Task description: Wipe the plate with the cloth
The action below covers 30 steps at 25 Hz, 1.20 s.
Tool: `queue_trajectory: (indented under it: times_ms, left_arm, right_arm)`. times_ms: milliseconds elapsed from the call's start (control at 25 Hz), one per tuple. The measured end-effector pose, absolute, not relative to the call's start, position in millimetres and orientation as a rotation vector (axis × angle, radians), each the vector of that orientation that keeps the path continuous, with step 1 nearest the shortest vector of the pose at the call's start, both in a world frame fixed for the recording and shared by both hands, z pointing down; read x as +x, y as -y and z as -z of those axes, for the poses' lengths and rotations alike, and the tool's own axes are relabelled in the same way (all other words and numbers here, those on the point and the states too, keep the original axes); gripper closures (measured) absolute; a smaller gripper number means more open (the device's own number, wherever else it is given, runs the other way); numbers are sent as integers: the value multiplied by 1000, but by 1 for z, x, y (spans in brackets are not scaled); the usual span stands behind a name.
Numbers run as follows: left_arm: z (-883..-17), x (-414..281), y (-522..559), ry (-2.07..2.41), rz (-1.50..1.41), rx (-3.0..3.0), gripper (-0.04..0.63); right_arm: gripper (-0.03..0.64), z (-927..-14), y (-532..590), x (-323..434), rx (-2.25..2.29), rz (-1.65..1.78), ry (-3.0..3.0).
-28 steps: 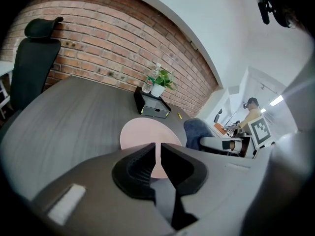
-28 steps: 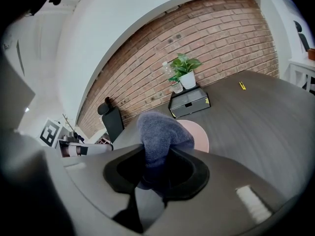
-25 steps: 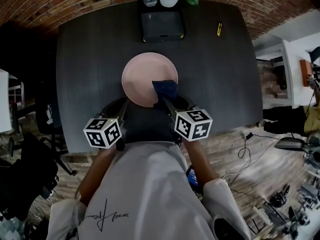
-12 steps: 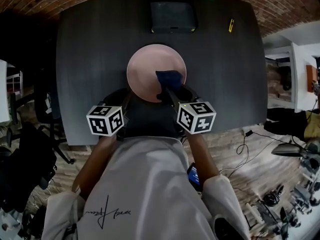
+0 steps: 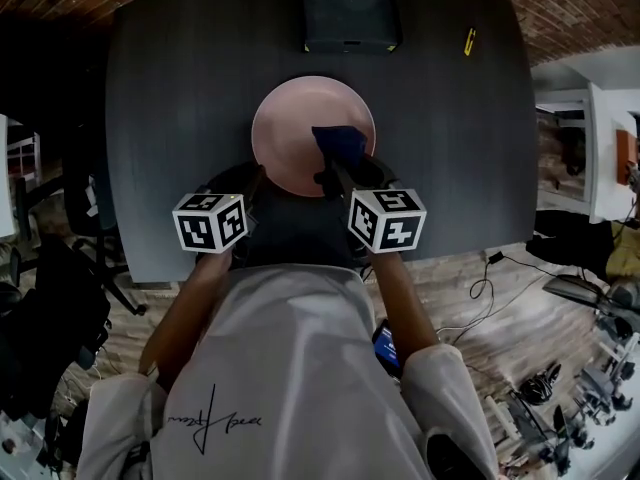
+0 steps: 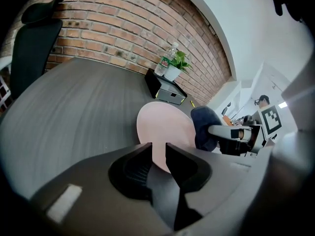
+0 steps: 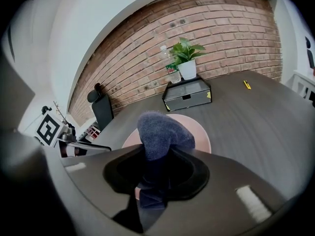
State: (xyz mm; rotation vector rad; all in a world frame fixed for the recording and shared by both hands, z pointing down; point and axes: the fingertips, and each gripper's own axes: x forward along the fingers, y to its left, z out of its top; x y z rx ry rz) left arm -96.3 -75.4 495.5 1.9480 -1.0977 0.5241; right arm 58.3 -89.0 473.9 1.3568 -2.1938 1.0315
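Observation:
A pink plate lies in the middle of the dark table. A dark blue cloth rests over its right near part, bunched up, with my right gripper shut on it. In the right gripper view the cloth bulges out past the jaws above the plate. My left gripper is at the plate's near left rim. In the left gripper view its jaws are opening with a narrow gap, and the plate's rim shows between them. The cloth shows to the right there.
A black drawer box stands at the table's far edge, with a potted plant and a water bottle on top. A small yellow object lies at the far right. An office chair stands at the left.
Both grippers have sunk a little toward the table. The cloth in the right gripper now lies farther onto the plate. The left gripper has stayed at the plate's near left rim.

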Motion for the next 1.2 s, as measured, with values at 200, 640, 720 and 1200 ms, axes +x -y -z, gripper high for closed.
queue_trajectory:
  times_ms: [200, 640, 720, 1200]
  left_arm:
    - [-513, -95, 74, 1069, -543, 1899, 468]
    - [-525, -93, 83, 1078, -540, 1849, 468]
    - [-527, -94, 84, 1089, -547, 1840, 468]
    - [-540, -95, 83, 1098, -572, 1811, 492]
  right_arm:
    - [512, -486, 95, 57, 1350, -1042, 2152]
    - [511, -499, 117, 62, 1406, -1059, 2112]
    - [512, -502, 121, 63, 1427, -1056, 2091]
    - [517, -521, 147, 72, 1499, -965, 1940]
